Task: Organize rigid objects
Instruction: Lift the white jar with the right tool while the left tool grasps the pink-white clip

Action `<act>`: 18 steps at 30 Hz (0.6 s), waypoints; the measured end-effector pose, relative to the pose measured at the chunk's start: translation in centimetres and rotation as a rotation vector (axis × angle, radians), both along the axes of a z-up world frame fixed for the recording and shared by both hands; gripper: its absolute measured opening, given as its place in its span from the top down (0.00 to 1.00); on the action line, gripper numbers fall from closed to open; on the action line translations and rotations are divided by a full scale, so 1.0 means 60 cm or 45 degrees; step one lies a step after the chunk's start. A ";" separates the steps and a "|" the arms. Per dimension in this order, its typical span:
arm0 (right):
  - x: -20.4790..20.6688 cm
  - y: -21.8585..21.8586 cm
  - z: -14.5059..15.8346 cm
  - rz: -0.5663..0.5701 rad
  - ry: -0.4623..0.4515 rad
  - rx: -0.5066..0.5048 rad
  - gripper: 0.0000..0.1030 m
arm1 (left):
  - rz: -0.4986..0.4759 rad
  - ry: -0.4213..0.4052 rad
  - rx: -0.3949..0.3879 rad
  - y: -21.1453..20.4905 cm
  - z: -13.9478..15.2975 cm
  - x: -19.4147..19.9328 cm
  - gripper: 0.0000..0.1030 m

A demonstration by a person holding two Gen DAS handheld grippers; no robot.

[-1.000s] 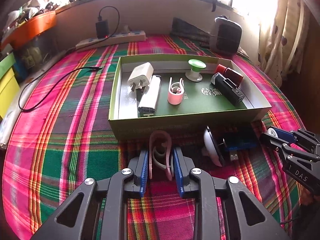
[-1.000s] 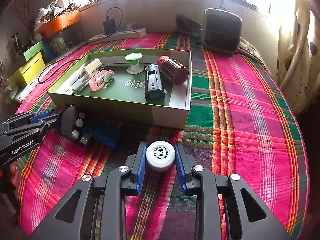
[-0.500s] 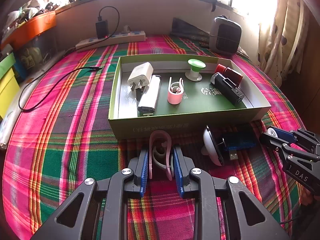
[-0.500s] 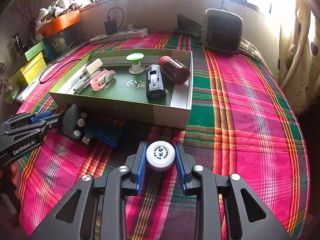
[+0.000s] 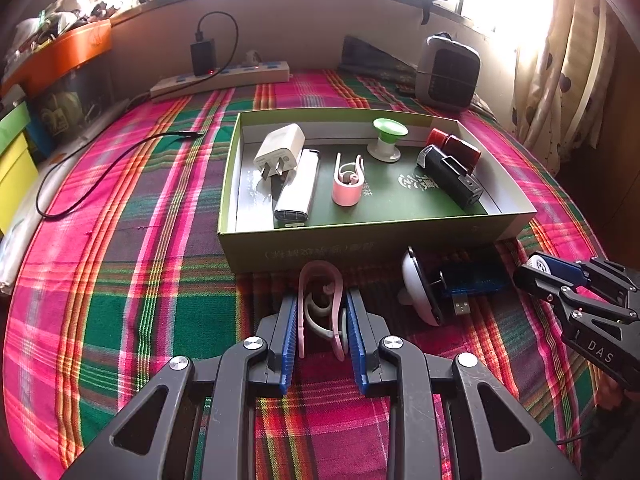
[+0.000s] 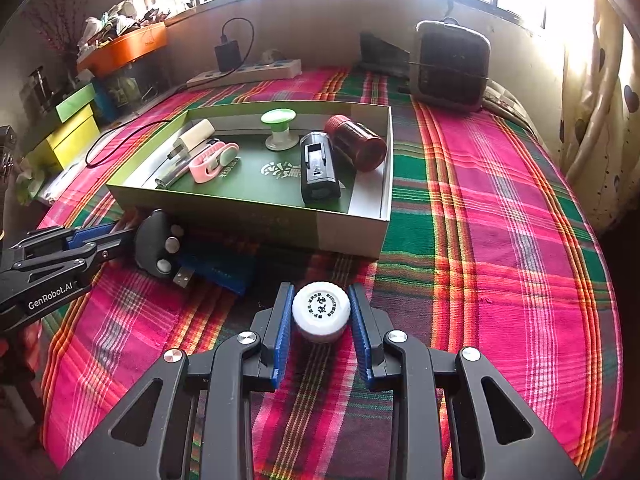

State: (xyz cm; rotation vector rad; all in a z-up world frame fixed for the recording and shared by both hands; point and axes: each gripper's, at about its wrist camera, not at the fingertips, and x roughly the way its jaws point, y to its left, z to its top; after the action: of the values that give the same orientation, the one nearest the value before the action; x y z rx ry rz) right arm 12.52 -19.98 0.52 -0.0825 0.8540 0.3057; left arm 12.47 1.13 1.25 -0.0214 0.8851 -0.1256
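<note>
While both grippers sit low over the plaid red-and-green cloth (image 6: pixel 500 240), each one pinches an item just in front of the shallow green cardboard box (image 5: pixel 360 242). The left gripper (image 5: pixel 322 332) has its blue pads pressed against the two sides of a pink U-shaped plastic clip (image 5: pixel 320 300), which stands upright between them, near the front wall of the box. The right gripper (image 6: pixel 322 320) clamps a small white round-capped bottle (image 6: pixel 320 310), printed cap facing the camera, close to the front right corner of the box.

Between the two grippers, on the cloth, lie a round black-and-white plug adapter (image 5: pixel 418 292) and a blue USB stick (image 5: pixel 472 284), touching each other and just beside the box wall.

Box contents, left to right in the left wrist view:
- white wall charger (image 5: pixel 280 150), resting partly on a white oblong power bank (image 5: pixel 298 188)
- second pink clip (image 5: pixel 347 180), upright
- green-topped white spool (image 5: pixel 386 140)
- black rectangular device (image 5: pixel 450 178), touching a dark red cylindrical jar (image 5: pixel 456 148) lying on its side

A white power strip (image 5: pixel 224 78) and a dark boxy heater (image 5: pixel 448 72) sit at the far edge.
</note>
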 end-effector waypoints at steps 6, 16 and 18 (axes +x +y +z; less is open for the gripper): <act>-0.005 0.000 0.008 0.009 -0.020 0.019 0.72 | 0.003 -0.013 -0.010 0.006 0.007 -0.006 0.78; 0.006 0.010 0.036 0.057 -0.059 0.046 0.72 | -0.009 -0.047 -0.038 0.013 0.028 -0.013 0.78; 0.010 0.011 0.045 0.068 -0.069 0.060 0.72 | -0.019 -0.053 -0.037 0.013 0.034 -0.010 0.78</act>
State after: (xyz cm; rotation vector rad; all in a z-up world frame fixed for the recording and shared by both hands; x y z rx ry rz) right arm 13.15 -19.33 3.21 -0.0692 0.7912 0.3718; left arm 11.89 1.92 3.30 -0.0390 0.8421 -0.1518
